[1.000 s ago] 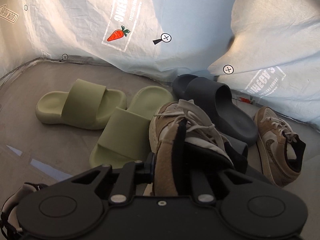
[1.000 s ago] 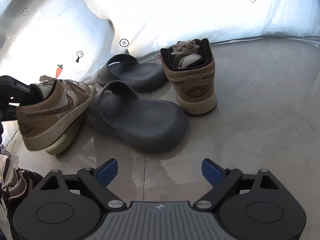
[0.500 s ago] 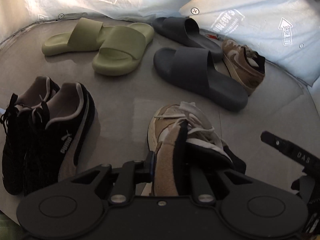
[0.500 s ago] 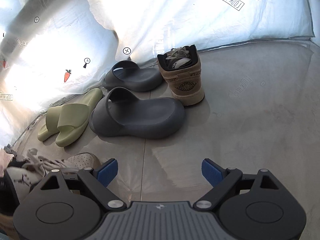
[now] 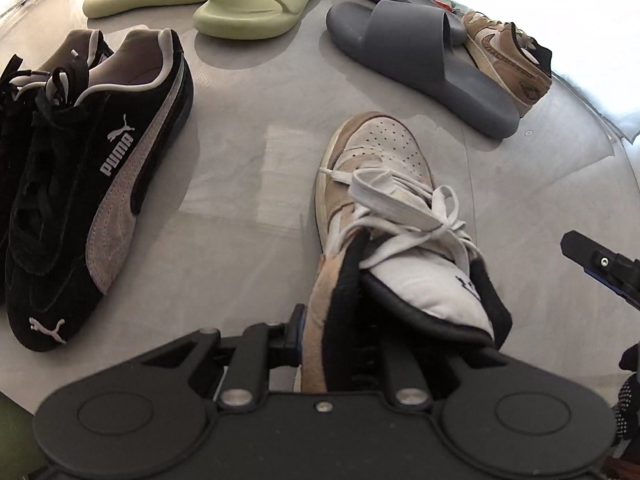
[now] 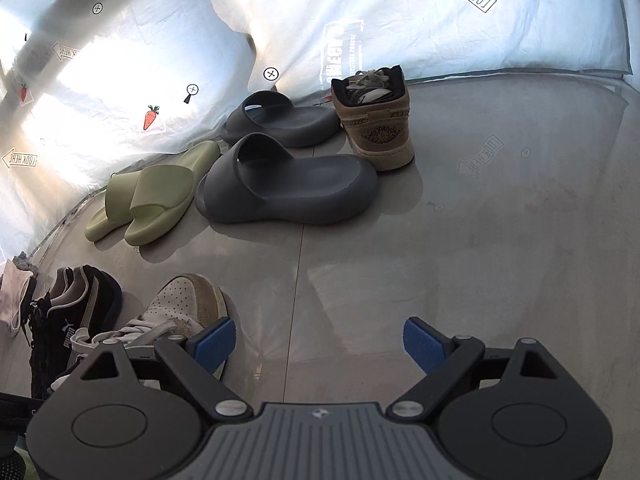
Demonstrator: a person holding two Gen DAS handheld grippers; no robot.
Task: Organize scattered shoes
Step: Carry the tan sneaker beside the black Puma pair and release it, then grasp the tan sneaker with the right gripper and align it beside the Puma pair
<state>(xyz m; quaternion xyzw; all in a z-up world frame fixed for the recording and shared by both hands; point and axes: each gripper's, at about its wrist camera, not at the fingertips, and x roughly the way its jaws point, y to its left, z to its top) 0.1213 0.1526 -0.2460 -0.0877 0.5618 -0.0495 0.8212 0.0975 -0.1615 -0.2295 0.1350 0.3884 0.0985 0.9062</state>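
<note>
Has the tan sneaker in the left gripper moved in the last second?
Yes. In the right wrist view the held tan sneaker sat beside the near grey slide; now it is well back toward the camera, next to the black Puma shoes.

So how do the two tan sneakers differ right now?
The near tan sneaker is clamped at its heel collar by the left gripper, next to the black sneakers. The far tan sneaker stands free beside the grey slides. Both share tan and white colouring.

Matt suede black sneakers (image 5: 92, 184), smooth rubbery grey slides (image 6: 288, 192), glossy polished floor (image 6: 500, 248).
</note>
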